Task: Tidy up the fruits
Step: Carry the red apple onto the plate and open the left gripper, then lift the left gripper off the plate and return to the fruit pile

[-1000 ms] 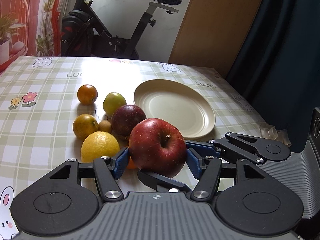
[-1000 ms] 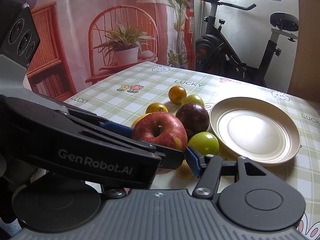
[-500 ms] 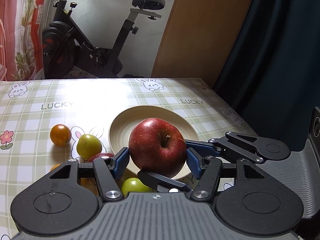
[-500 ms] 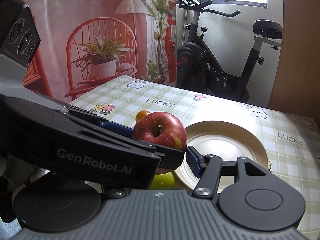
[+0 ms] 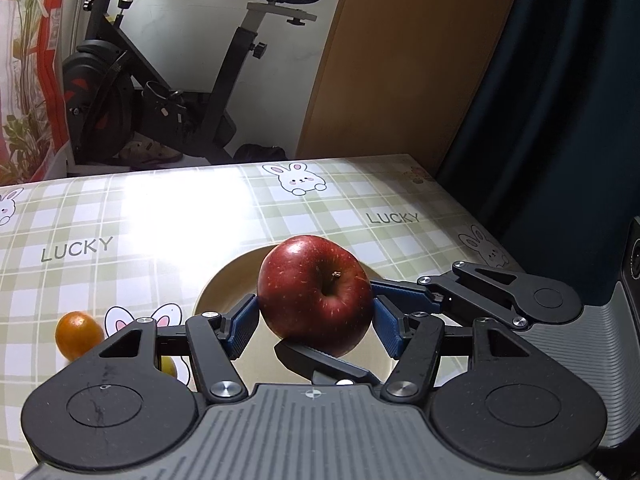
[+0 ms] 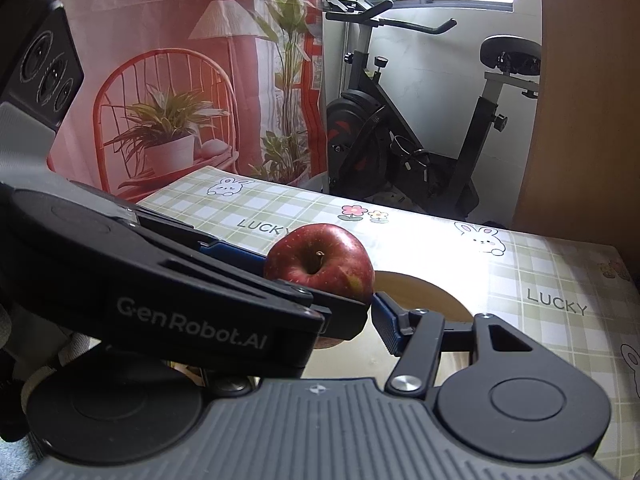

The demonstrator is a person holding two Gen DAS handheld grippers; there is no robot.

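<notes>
A big red apple [image 5: 314, 294] is held between the blue pads of my left gripper [image 5: 314, 320], above the cream plate [image 5: 224, 280]. The right gripper's finger [image 5: 404, 292] crosses in from the right and lies beside the apple. In the right wrist view the same apple [image 6: 320, 264] sits in front of my right gripper [image 6: 348, 320], with the left gripper's body [image 6: 160, 300] across the lower left and the plate [image 6: 424, 292] behind. Whether the right jaws press the apple is unclear. A small orange [image 5: 78, 334] lies left of the plate.
A yellow-green fruit [image 5: 168, 366] peeks out under my left gripper. The checked tablecloth [image 5: 160, 220] stretches ahead. An exercise bike [image 5: 160, 92] stands beyond the table's far edge. A wooden panel and a dark curtain are at the right.
Both grippers have moved forward and right with the apple, from over the fruit pile to above the plate. Most of the fruit has dropped out of view.
</notes>
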